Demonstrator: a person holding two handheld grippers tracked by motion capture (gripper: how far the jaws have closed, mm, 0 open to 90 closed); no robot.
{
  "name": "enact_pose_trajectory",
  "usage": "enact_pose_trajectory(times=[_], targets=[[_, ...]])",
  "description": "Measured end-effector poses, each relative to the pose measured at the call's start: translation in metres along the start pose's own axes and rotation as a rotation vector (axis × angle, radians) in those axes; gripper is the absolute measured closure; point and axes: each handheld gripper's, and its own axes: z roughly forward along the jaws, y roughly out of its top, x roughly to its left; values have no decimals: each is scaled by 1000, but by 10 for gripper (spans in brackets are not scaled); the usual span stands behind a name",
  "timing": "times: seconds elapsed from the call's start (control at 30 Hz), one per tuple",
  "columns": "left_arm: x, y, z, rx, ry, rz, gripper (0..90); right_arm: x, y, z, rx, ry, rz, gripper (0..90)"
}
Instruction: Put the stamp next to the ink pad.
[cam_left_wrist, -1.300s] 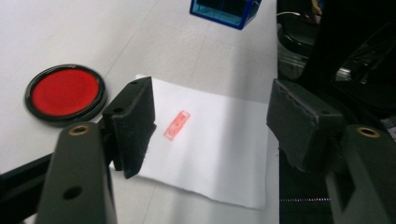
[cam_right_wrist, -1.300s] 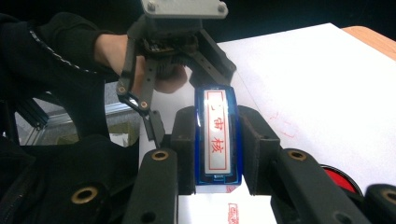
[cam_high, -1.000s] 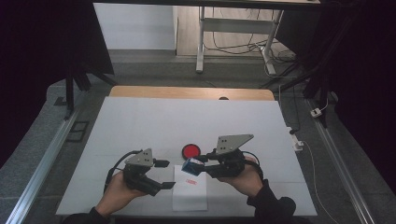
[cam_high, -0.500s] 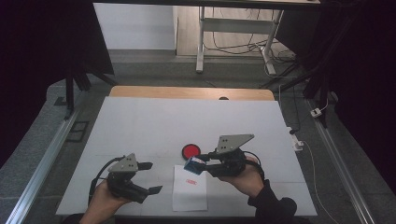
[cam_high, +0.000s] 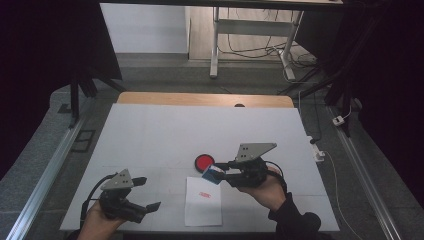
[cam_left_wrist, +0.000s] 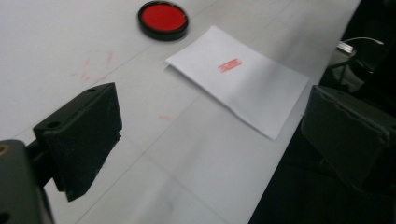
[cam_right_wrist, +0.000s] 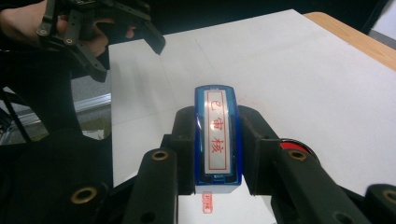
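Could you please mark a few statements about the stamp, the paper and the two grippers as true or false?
1. The right gripper is shut on the blue stamp. True.
2. The sheet of paper is blank. False: it bears a small red imprint.
3. The left gripper holds the paper down. False: its jaws have just been opening, nothing is between them, and it is off to the left of the sheet.
4. The red ink pad lies on the table just beyond the paper. True.
5. The ink pad is square and blue. False: it is round, red inside a black rim.
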Motion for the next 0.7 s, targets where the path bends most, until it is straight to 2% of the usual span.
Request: enact_pose_trajectory(times=[0.2, 0.43, 0.57, 0.7], targets=[[1, -12, -10, 5, 65, -38, 38, -1, -2, 0, 10, -13, 5, 695], [2, -23, -22, -4, 97, -72, 35, -3, -4, -2, 20, -28, 16, 695], [1, -26, -25, 9, 132, -63, 35, -5, -5, -3, 15, -33, 23, 695], [-2, -29, -25, 49, 173, -46, 33, -6, -6, -4, 21, -43, 24, 695]])
